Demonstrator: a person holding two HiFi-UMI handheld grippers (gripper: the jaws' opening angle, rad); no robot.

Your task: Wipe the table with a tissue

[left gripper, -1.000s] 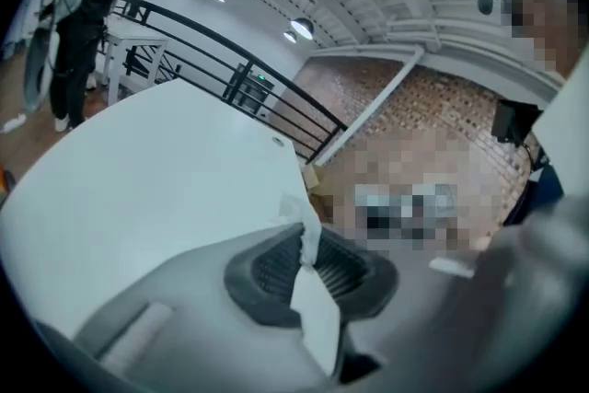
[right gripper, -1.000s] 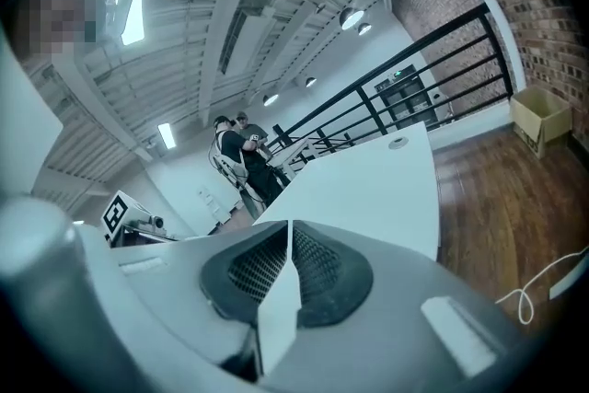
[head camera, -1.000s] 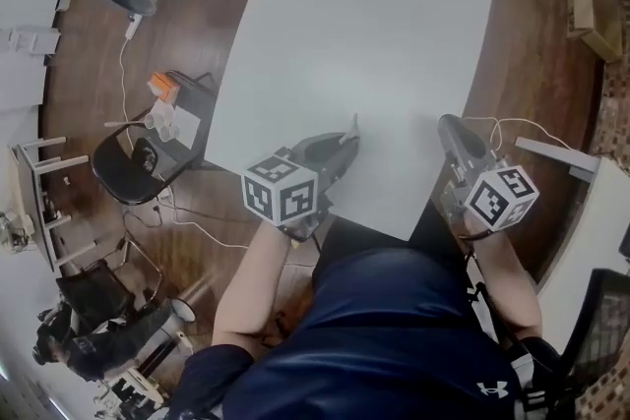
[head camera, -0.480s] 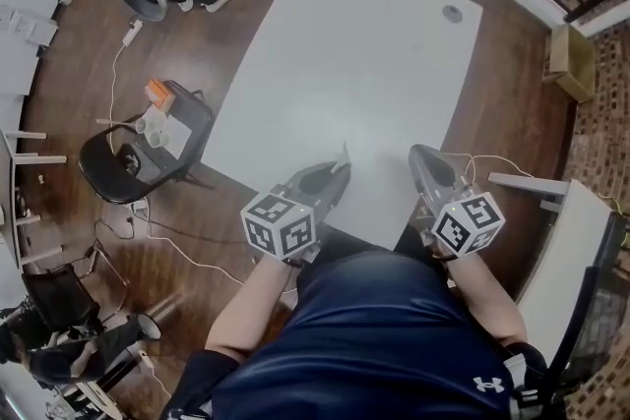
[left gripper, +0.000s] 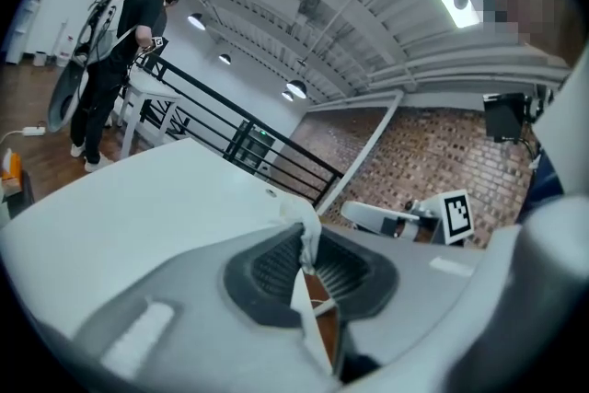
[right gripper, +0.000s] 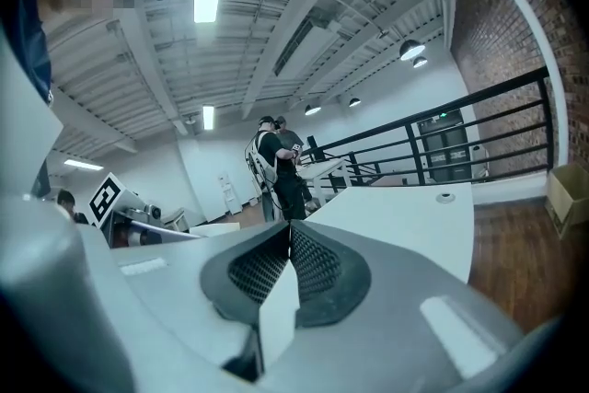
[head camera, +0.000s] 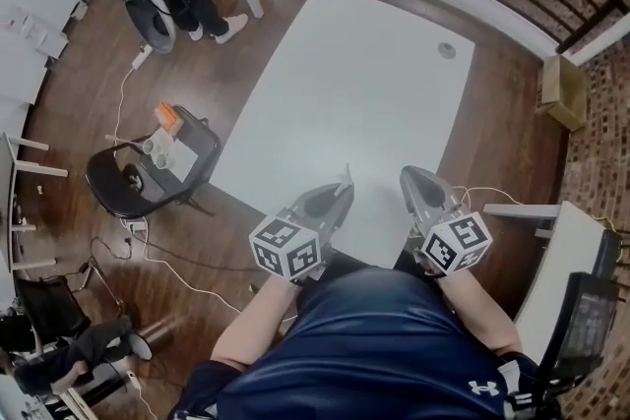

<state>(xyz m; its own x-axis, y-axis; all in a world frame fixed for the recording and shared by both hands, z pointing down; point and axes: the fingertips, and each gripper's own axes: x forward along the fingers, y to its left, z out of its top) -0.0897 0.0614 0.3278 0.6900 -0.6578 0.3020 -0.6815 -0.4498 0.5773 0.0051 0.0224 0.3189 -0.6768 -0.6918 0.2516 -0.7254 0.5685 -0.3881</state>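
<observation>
The white tabletop (head camera: 364,84) fills the middle of the head view, with a black chair (head camera: 123,182) off its left edge. Both tongs are at its near edge. The left tongs (head camera: 342,184) pinch a white tissue (left gripper: 309,233). The right tongs (head camera: 407,176) are pressed together on nothing. The left gripper view shows the tissue crumpled between the pads, while the head view shows only a thin tip.
</observation>
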